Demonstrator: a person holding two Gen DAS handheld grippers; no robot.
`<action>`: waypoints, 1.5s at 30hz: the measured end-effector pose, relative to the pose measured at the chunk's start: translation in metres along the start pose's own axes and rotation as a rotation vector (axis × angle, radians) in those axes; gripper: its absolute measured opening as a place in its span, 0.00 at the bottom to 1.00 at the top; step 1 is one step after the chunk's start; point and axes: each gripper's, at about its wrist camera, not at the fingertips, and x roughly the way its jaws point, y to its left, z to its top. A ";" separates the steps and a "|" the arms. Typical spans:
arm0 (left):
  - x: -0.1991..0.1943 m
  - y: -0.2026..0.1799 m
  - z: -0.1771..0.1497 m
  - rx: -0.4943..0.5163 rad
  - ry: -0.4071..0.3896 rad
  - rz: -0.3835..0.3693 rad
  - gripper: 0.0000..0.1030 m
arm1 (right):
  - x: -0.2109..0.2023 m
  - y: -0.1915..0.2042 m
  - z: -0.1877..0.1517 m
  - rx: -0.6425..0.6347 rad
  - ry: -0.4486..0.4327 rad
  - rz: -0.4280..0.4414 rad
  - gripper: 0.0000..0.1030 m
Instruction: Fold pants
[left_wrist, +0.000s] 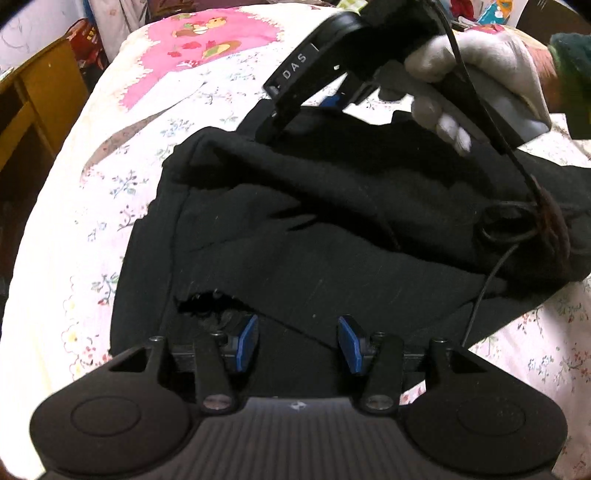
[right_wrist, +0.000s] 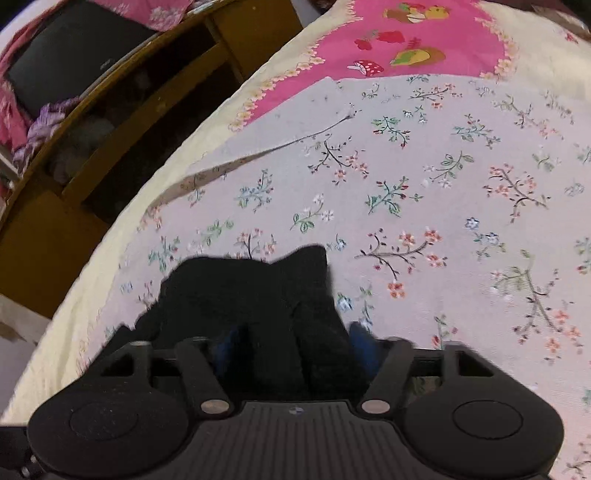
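Left claw (left_wrist: 298, 341) standing partly open just above black pants (left_wrist: 332, 221), blue pads (left_wrist: 248, 341) apart, dark cloth lying under and between them without being pinched. Right claw (right_wrist: 295, 347) gripping a bunched fold of the pants (right_wrist: 255, 295), blue pads (right_wrist: 360, 338) pressing in on the cloth from both sides, the picture there being blurred. Pants lying crumpled on a bed sheet (left_wrist: 74, 258), soft and matte, heaped in thick folds. Left view alone showing most of the garment, plus the right claw (left_wrist: 275, 110) reaching in from above, held by a hand (left_wrist: 461, 74) in a white glove, with a thin black cable (left_wrist: 491, 266) trailing over the cloth. Right view alone showing open sheet (right_wrist: 406, 166) ahead, pale cotton printed with small flower sprigs, a pink patch (right_wrist: 388, 37) with cartoon mushrooms, and a wooden shelf (right_wrist: 122, 110) beside the bed.
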 end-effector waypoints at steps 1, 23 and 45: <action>0.000 0.002 -0.001 -0.011 0.003 -0.003 0.55 | -0.003 0.001 0.001 0.007 0.001 0.008 0.19; -0.054 0.020 -0.046 -0.116 0.030 0.072 0.55 | -0.025 0.146 -0.056 -0.126 0.131 0.321 0.00; -0.074 0.024 -0.075 -0.123 0.093 0.112 0.55 | -0.014 0.173 -0.082 -0.118 0.165 0.336 0.32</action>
